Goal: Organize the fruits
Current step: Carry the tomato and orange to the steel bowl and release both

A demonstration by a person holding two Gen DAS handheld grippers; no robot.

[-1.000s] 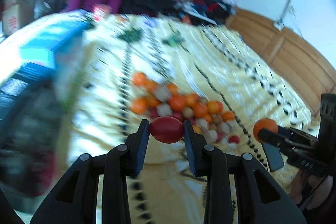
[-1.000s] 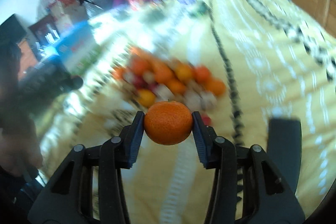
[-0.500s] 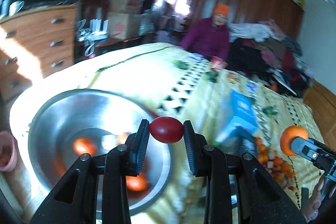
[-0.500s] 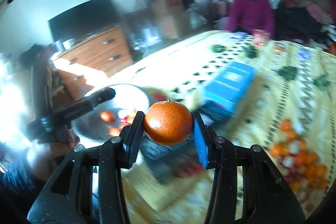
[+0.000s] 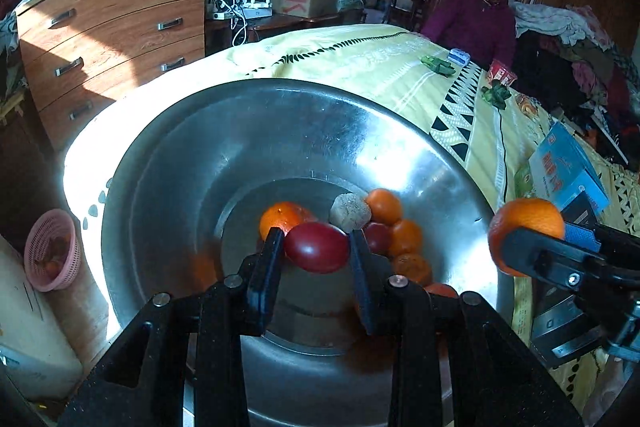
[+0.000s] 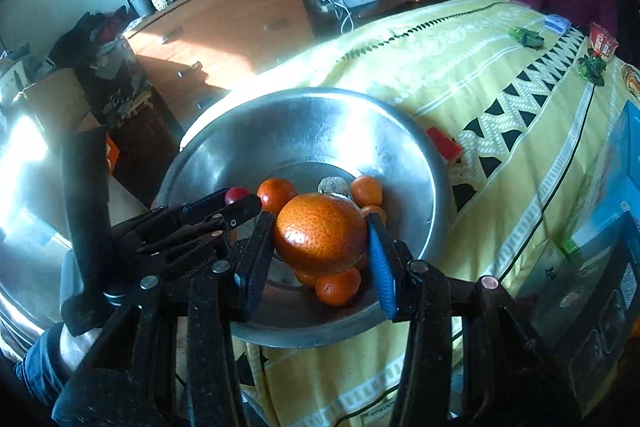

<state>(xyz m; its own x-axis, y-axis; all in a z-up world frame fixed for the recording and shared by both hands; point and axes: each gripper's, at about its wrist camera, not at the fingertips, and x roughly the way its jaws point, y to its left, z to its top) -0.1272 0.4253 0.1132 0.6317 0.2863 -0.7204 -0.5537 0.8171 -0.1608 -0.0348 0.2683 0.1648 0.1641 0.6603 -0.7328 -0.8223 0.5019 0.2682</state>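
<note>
Left wrist view, steel bowl (image 5: 192, 155) holding oranges (image 5: 384, 205), left fingers (image 5: 316, 247) gripping red fruit (image 5: 318, 247), right fingers (image 6: 320, 241) gripping orange (image 6: 320, 239).

Hard sunlight enters from the left of both frames, blowing out the left edge and glaring off the bowl (image 5: 248, 131). The dresser (image 5: 112, 39) shows sharp shadows. Fisheye bending darkens the corners; focus is crisp.

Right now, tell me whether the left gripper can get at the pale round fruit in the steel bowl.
Probably not yet: the left gripper is shut on a red fruit. The pale fruit lies uncovered just beyond in the bowl, wedged against oranges.
</note>
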